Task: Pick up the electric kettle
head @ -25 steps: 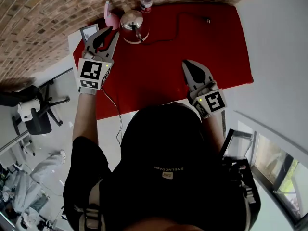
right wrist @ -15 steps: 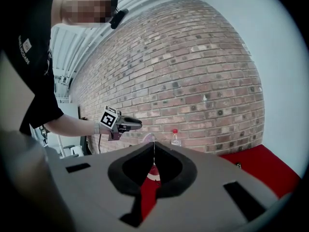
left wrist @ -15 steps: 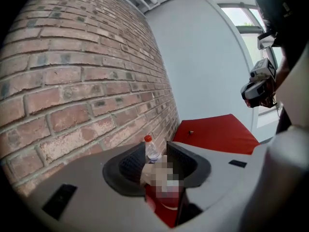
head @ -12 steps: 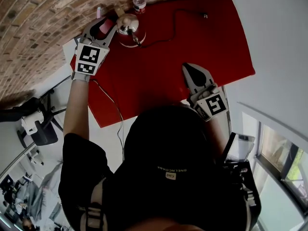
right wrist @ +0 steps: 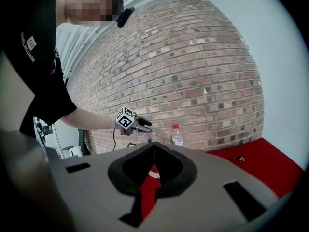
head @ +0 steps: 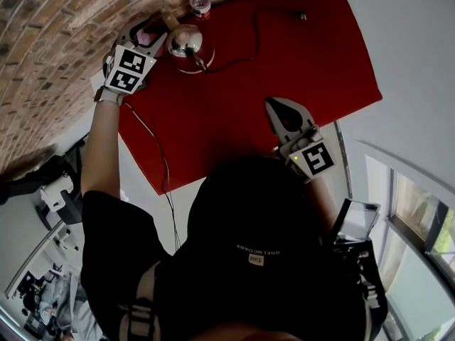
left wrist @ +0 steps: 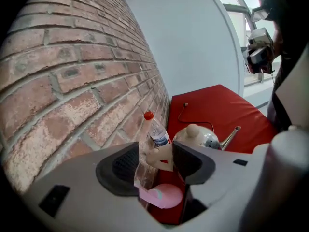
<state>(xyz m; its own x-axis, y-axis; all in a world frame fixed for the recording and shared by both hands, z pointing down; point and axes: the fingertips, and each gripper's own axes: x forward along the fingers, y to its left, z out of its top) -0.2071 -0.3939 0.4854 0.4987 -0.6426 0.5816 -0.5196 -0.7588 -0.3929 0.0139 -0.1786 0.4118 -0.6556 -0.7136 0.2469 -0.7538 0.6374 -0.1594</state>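
The kettle (head: pixel 186 42) is shown standing unlifted on the red-covered table (head: pixel 306 55) beside the brick wall. Its cream handle (left wrist: pixel 161 157) is seen between the opening jaws of the left hand-held gripper (head: pixel 151 34), which are not yet pressed on it. The right hand-held gripper (head: pixel 284 112) is held closed and empty, well apart; gripping and lifting are judged still to be done.

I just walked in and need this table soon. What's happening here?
A person is going for the kettle by the brick wall. The left gripper is at it, jaws opening, with the cream handle lined up in the gap, not yet gripped. The right gripper hangs shut and empty over the red cloth.
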